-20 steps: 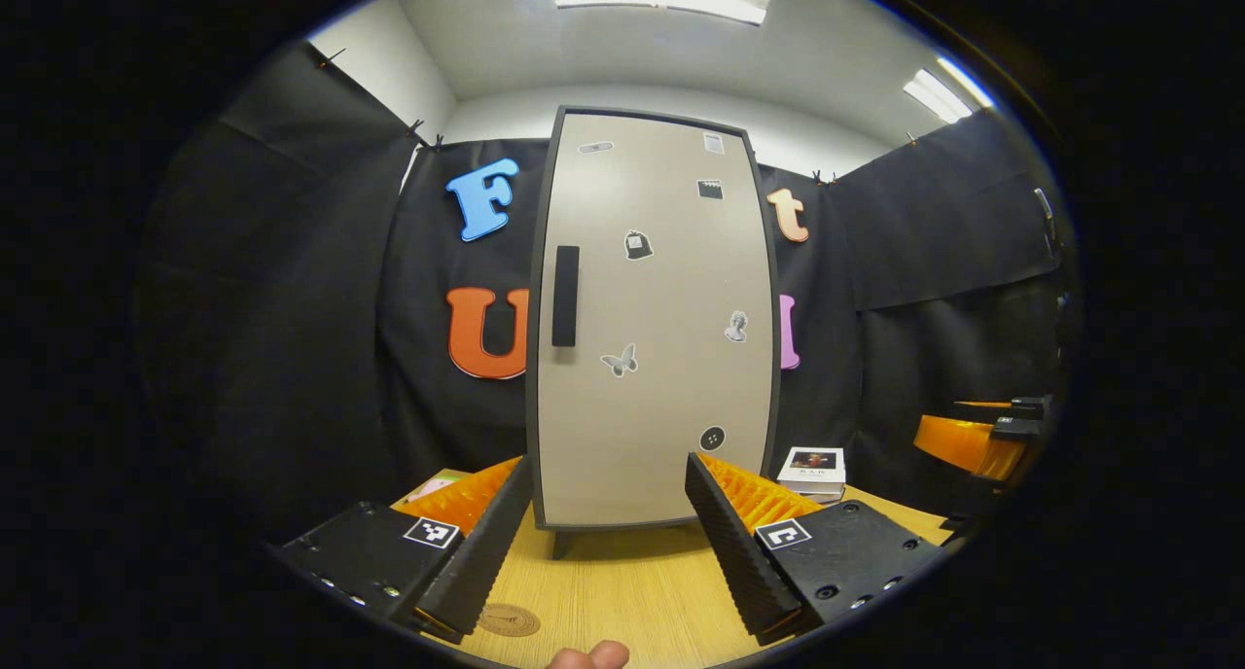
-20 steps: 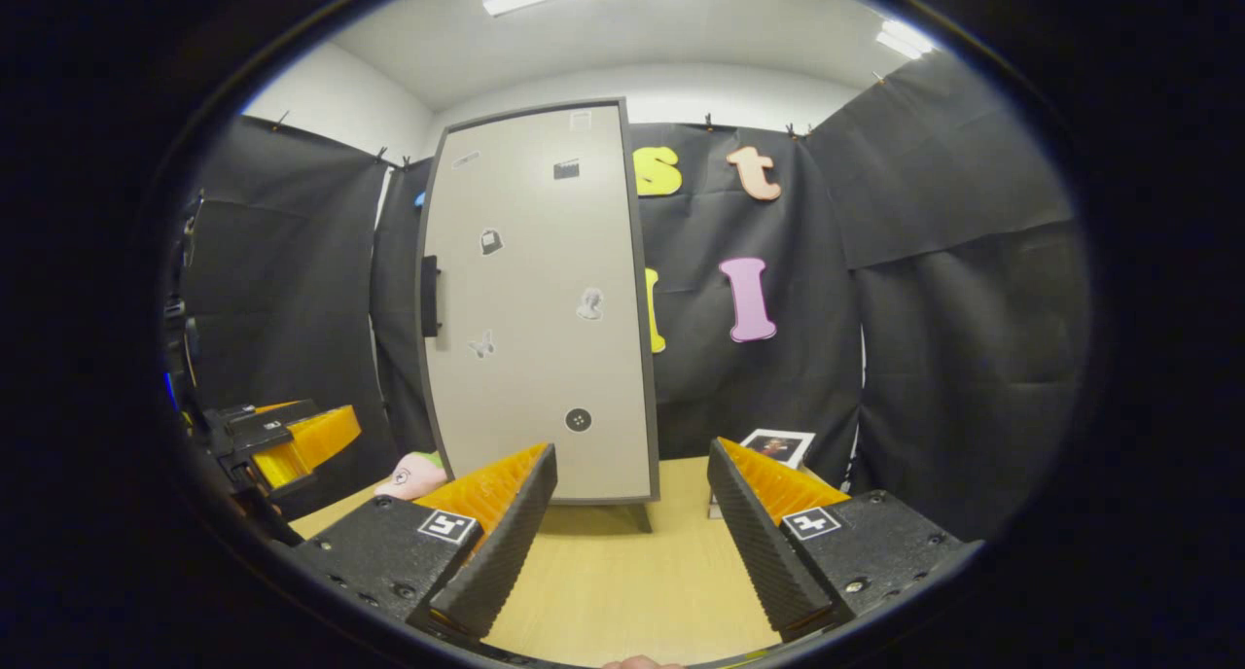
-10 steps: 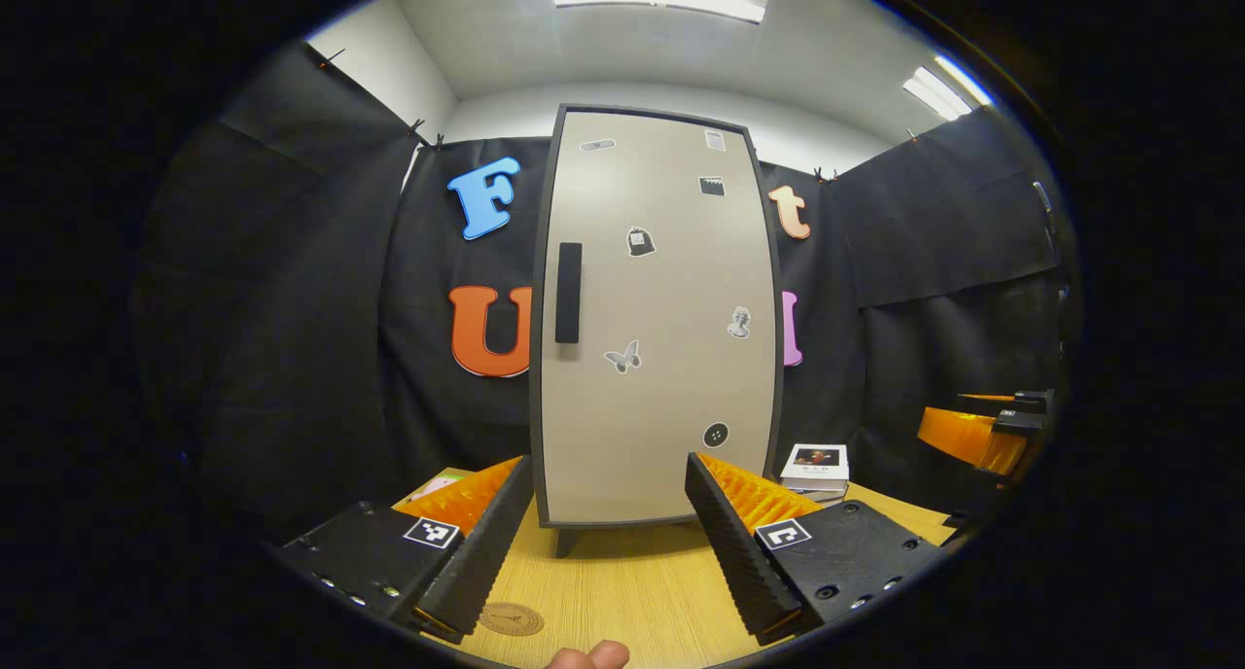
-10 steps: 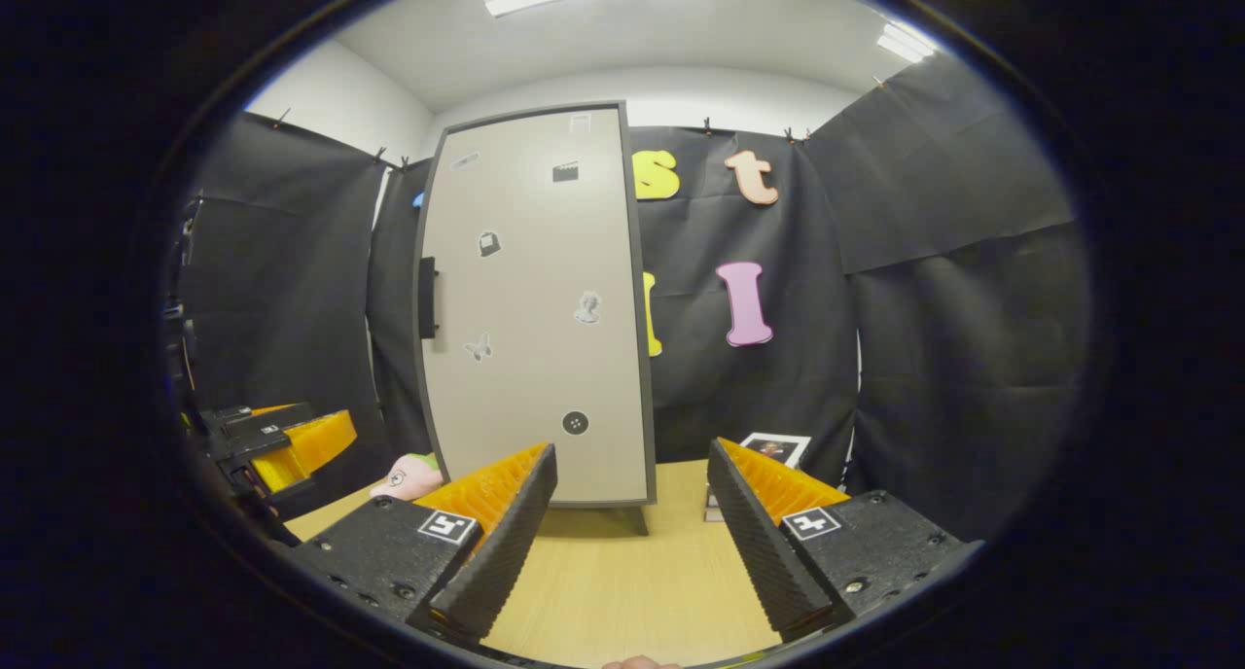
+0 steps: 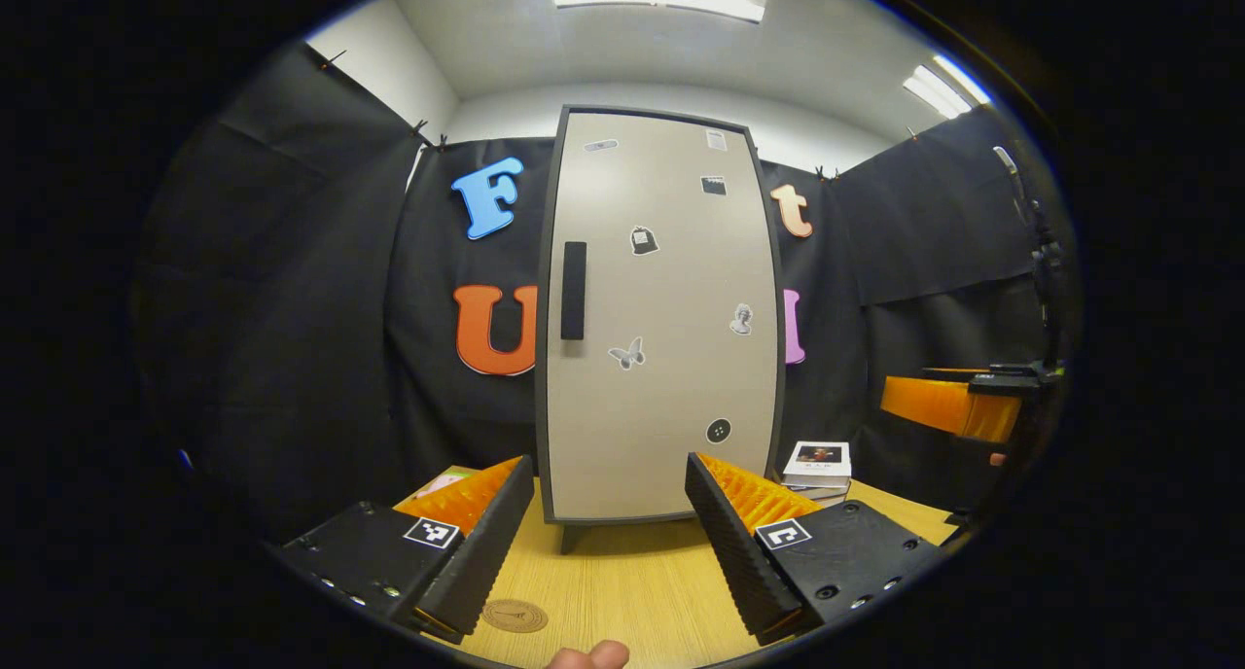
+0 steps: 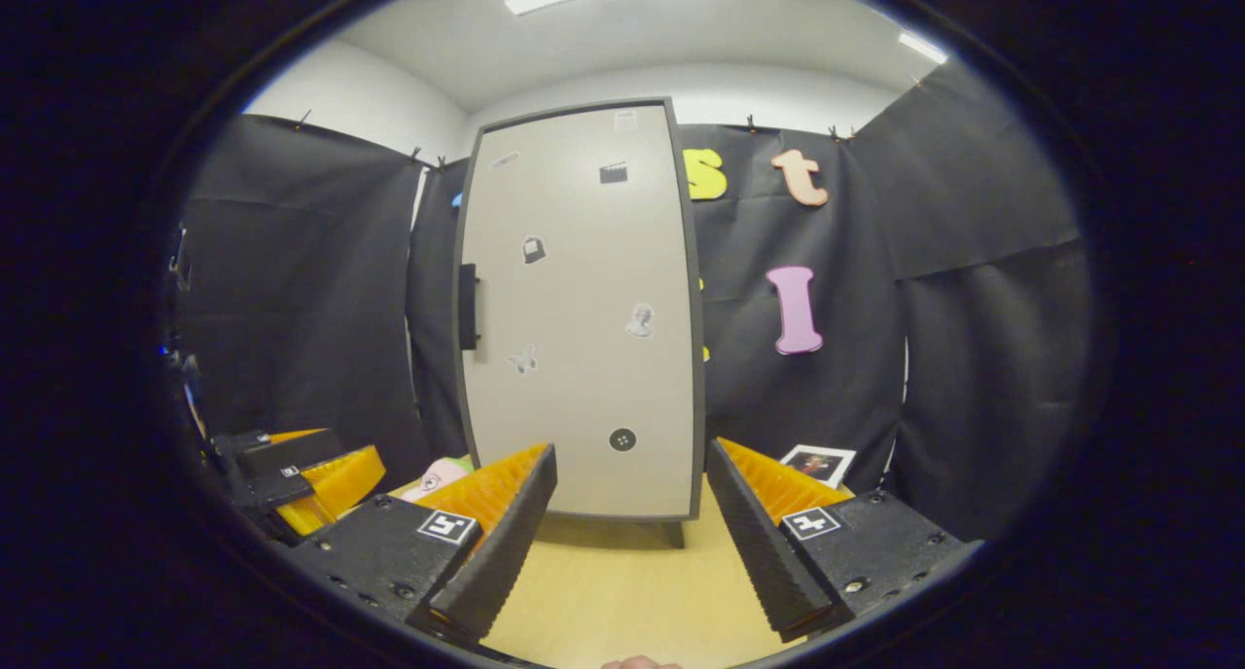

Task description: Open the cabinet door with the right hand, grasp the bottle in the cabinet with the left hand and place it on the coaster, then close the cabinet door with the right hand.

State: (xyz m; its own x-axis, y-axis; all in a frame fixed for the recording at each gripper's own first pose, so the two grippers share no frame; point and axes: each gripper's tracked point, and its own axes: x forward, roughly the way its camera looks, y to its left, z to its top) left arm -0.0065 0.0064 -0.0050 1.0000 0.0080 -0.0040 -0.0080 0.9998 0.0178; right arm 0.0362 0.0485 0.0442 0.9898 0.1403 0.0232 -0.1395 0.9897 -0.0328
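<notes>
Table: while it bears everything else, the pale wooden table reaches from the near edge to the black cloth wall at the far side.
Cabinet: a tall beige cabinet with a dark frame stands upright on short legs near the far wall, well apart from both grippers.
Cabinet door: the cabinet door sits flush in its frame, closed, with small stickers scattered over it.
Bottle: nothing of the inside shows with the door closed, so where the bottle stands cannot be told.
Left gripper: the left gripper hovers above the near table, fingers spread wide apart with nothing between them, facing the door's lower half.
Right gripper: the right gripper hangs low over the table, jaws wide apart and empty, aimed at the cabinet's lower right; it also shows far right in the left gripper view.
Handle: a dark vertical handle sits on the door's left edge, at mid height, untouched.
Books: a small stack of books lies right of the cabinet, near the wall.
Coaster: the round brown coaster lies flat on the near table, just beside the left gripper's left finger.
</notes>
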